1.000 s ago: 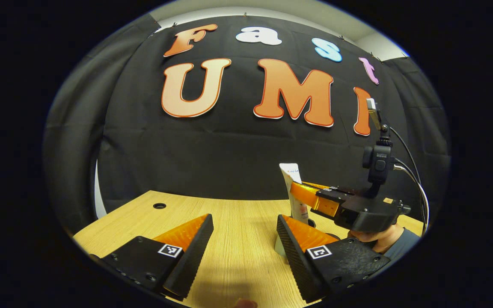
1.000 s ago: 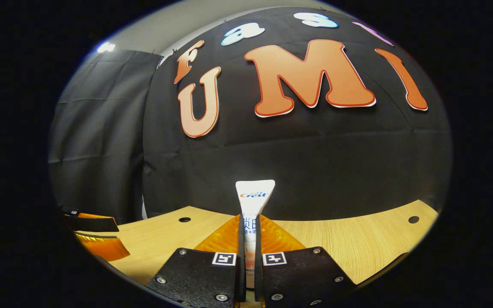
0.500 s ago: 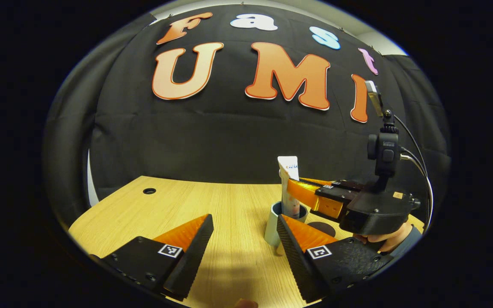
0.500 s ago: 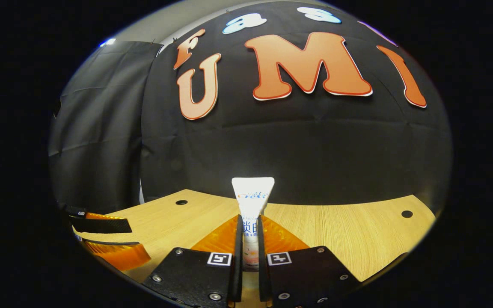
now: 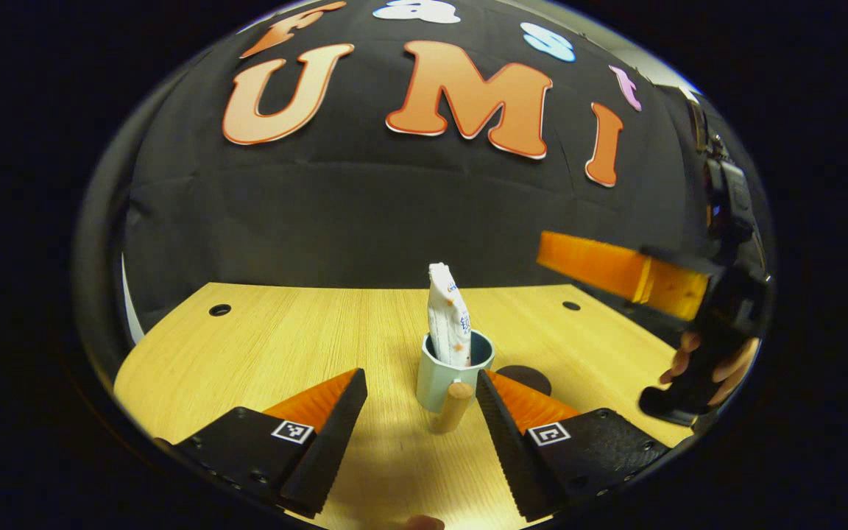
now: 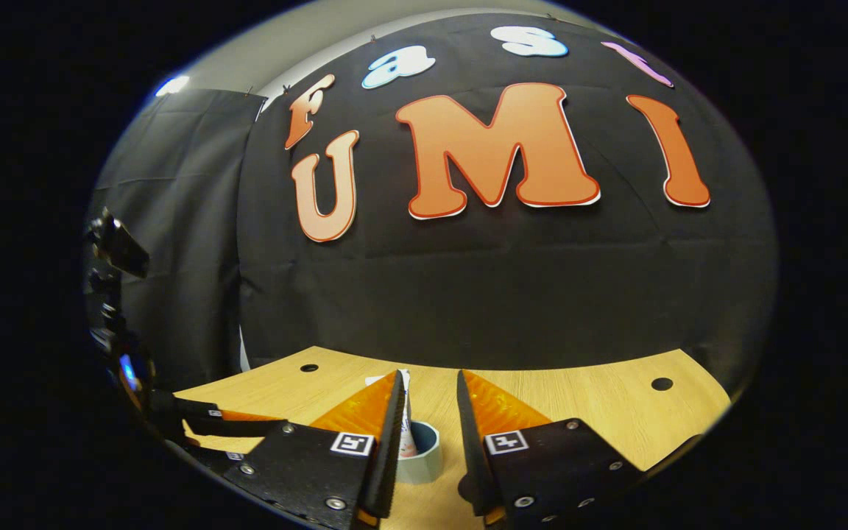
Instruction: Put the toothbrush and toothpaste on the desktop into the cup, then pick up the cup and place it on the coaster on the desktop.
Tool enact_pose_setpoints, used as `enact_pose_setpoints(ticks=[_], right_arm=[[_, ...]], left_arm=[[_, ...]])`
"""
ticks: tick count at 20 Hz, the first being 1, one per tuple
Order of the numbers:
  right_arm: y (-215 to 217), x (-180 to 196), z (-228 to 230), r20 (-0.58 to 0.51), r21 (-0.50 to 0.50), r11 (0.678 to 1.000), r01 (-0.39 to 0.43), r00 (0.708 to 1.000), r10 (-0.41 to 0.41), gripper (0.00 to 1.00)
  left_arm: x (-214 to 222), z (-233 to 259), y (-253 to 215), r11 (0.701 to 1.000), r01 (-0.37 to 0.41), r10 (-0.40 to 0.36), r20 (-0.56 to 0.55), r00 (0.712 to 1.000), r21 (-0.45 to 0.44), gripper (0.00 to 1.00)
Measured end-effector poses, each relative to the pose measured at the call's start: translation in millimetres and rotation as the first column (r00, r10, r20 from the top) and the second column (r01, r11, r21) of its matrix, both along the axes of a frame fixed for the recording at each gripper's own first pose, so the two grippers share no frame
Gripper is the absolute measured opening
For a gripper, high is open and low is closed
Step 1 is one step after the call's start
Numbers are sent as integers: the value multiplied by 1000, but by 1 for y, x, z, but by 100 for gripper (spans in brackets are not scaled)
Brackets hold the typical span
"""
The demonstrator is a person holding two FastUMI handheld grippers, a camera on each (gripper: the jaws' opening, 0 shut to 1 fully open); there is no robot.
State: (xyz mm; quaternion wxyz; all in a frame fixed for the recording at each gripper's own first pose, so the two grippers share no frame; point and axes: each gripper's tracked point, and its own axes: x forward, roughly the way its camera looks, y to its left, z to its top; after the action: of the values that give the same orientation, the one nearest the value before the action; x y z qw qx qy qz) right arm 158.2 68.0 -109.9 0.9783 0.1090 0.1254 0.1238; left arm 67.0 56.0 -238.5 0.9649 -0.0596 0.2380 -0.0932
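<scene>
One toothpaste (image 5: pixel 447 318) upright in cup (image 5: pixel 439 379), coaster (image 5: pixel 523 377) just behind cup to its right, both claws, left gripper (image 5: pixel 420 412) & right gripper (image 6: pixel 428 427), apart w/ nothing held; could tip cup if fingers clip wooden handle (image 5: pixel 452 405).

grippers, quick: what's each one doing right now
Left gripper: jaws open, holding nothing; the cup sits on the desk just ahead between them.
Right gripper: jaws open, empty, above the cup; the toothpaste stands in the cup.
</scene>
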Motion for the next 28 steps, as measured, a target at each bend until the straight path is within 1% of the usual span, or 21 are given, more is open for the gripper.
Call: enact_pose_setpoints(ticks=[1,2,4,5,6,7,9,11,12,13,14,15,17,20,21,22,23,24,25,26,28], right_arm=[[-10,-4,9,10,-2,1000,14,1000,-14,50],[-19,-7,20,23,-6,1000,27,999,-27,53],[-32,-15,37,46,-24,999,38,998,-37,63],[-37,-20,43,48,-42,998,35,998,-33,70],[-43,-26,47,53,-62,998,32,998,-29,74],[-49,-31,54,62,-83,996,33,998,-28,80],[-60,-38,65,75,-103,994,34,997,-27,84],[-64,-47,72,73,-104,994,25,997,-17,87],[-66,-52,70,59,-103,994,22,998,-16,88],[-67,-59,67,42,-108,994,19,999,-15,88],[-67,-67,65,35,-118,993,12,999,-8,88],[-66,-74,65,35,-132,991,6,999,-1,88],[-68,-84,70,48,-159,987,-3,999,10,90],[-73,-94,85,83,-149,989,-4,996,17,92],[-75,-96,86,87,-142,990,-6,996,19,92],[-78,-97,88,91,-137,991,-5,996,18,92],[-80,-98,89,95,-136,991,-3,995,16,92],[-83,-98,89,96,-138,990,4,995,10,92],[-83,-99,89,99,-137,991,4,995,10,92],[-85,-101,87,97,-136,991,7,995,6,92],[-87,-102,84,94,-129,992,8,996,4,92]], left_arm=[[3,-1,-6,1000,19,-19,-14,1000,2,90],[6,-2,-13,999,35,-35,-30,999,-6,90],[10,-3,-22,998,60,-61,-65,996,-21,90],[10,-8,-25,997,72,-73,-92,993,-13,90],[12,-13,-28,997,81,-81,-127,989,-7,90],[16,-15,-30,996,90,-92,-156,984,-14,90],[22,-22,-37,994,99,-108,-233,966,-52,90],[24,-27,-42,990,97,-124,-319,939,-98,90],[24,-30,-43,990,92,-123,-359,925,-102,90],[27,-39,-44,992,87,-117,-397,910,-93,90],[30,-50,-46,993,89,-117,-430,895,-83,87],[32,-58,-51,993,96,-120,-464,878,-75,90],[37,-66,-59,990,113,-138,-516,846,-80,90],[41,-73,-62,988,135,-154,-571,806,-75,90],[41,-75,-63,987,147,-159,-595,788,-69,90],[42,-78,-62,988,146,-149,-614,775,-55,90],[42,-81,-62,987,154,-143,-639,756,-39,90],[45,-83,-61,988,150,-131,-650,748,-26,90],[44,-86,-64,987,158,-137,-666,733,-29,90],[46,-89,-67,987,161,-137,-677,723,-28,85],[54,-94,-63,985,174,-116,-687,717,15,83]])
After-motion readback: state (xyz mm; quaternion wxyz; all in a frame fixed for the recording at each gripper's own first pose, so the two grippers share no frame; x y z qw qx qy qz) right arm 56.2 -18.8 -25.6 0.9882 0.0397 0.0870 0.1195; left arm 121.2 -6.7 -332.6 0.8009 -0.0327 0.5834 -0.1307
